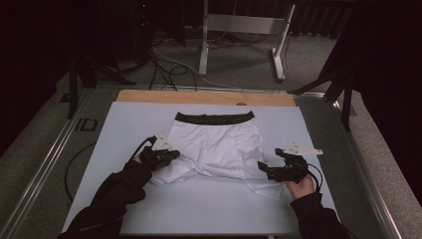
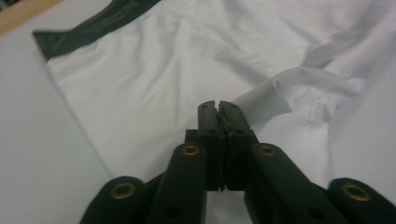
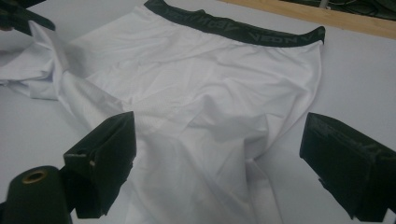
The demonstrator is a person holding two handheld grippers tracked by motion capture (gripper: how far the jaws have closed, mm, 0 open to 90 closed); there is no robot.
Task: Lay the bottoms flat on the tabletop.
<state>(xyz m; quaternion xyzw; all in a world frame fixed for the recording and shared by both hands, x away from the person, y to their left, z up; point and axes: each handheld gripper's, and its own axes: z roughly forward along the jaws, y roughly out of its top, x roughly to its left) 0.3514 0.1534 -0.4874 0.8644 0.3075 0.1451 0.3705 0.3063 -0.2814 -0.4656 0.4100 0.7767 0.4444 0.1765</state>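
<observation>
white boxer shorts (image 1: 216, 149) with a black waistband (image 1: 215, 118) lie flat near the middle of the table (image 1: 124, 119), waistband toward the far edge, legs toward the near edge. table top is a pale sheet with a strip of bare wood (image 1: 149, 96) along the far edge.

left gripper (image 1: 171, 154) sits at the shorts' left leg, near the left side of the table. in the left gripper view its jaws are pressed together, with a thin edge of white cloth caught between the tips; the leg hem (image 2: 266, 100) curls up in a fold just beyond the tips. left leg is bunched and pulled in toward the crotch, no longer flat.

right gripper (image 1: 263, 169) rests at the right leg hem, toward the near right part of the table. in the right gripper view its jaws are spread wide, one each side of the right leg, cloth lying between them, pads not pressing on it.

dark sleeves (image 1: 119, 191) come in from the near edge. floor beyond the far edge has cables (image 1: 169, 69) and a metal stand (image 1: 244, 30).
</observation>
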